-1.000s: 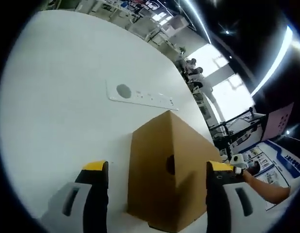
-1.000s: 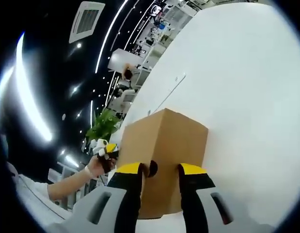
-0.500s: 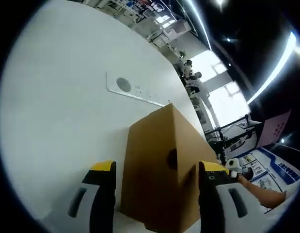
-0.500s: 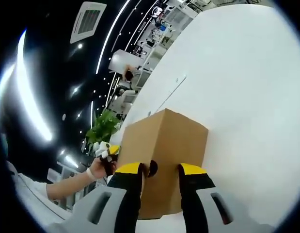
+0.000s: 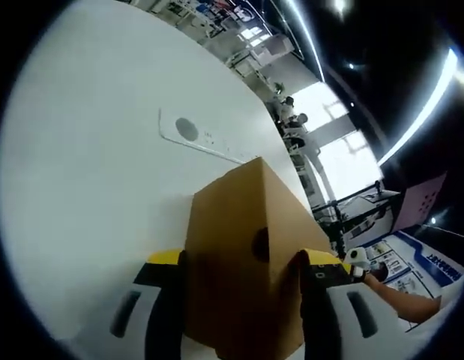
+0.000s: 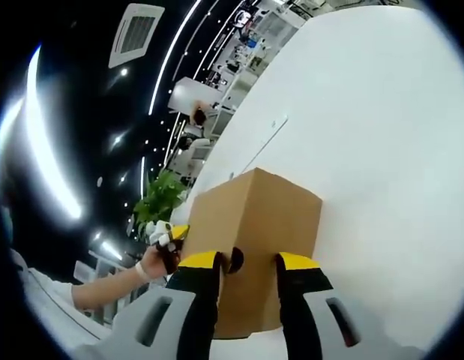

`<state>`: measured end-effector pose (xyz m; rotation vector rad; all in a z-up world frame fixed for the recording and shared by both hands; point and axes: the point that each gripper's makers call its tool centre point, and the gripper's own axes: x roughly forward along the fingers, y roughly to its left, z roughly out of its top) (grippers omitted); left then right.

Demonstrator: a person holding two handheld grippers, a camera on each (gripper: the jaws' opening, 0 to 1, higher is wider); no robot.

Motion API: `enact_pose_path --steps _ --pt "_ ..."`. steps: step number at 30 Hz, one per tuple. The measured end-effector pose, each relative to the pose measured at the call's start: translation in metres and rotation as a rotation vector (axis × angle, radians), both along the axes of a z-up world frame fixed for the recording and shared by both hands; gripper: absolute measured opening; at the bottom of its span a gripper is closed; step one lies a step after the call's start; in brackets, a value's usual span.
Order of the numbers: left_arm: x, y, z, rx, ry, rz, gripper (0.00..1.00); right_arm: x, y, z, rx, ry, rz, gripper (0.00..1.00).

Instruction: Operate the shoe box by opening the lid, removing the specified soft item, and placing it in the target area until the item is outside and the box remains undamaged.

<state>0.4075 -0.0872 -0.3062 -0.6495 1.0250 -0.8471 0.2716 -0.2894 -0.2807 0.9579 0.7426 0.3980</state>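
A brown cardboard shoe box point(image 5: 232, 217) stands on the white table point(image 5: 82, 150), lid down, with a round finger hole in its near face. My left gripper point(image 5: 243, 259) has its yellow-tipped jaws pressed against the box's two sides. In the right gripper view the same box point(image 6: 254, 202) shows its other end. My right gripper point(image 6: 248, 259) has its jaws close together on that end, either side of a finger hole. The right gripper point(image 5: 357, 259) and a hand appear past the box's right edge; the left gripper point(image 6: 168, 234) appears at its left.
A flat white strip with a grey round spot point(image 5: 205, 136) lies on the table beyond the box, also seen as the strip point(image 6: 265, 139). The white table point(image 6: 381, 112) stretches wide around the box. A green plant point(image 6: 157, 199), desks and people point(image 5: 288, 112) stand far behind.
My left gripper's jaws have closed in from wide apart until they meet the box's sides, and its view has moved a little closer. The right gripper has stayed as it was.
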Motion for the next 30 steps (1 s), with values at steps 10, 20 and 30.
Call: enact_pose_path --steps 10,20,30 --pt "0.0 0.0 0.001 -0.02 0.001 0.01 0.56 -0.002 0.002 0.0 0.003 -0.004 -0.01 0.29" --pt "0.007 0.012 0.012 -0.076 0.029 0.039 0.37 -0.002 0.001 0.0 0.0 -0.004 -0.012 0.29" --pt "0.01 0.012 0.015 -0.133 0.065 0.052 0.3 -0.001 0.0 0.0 0.001 0.0 -0.021 0.29"
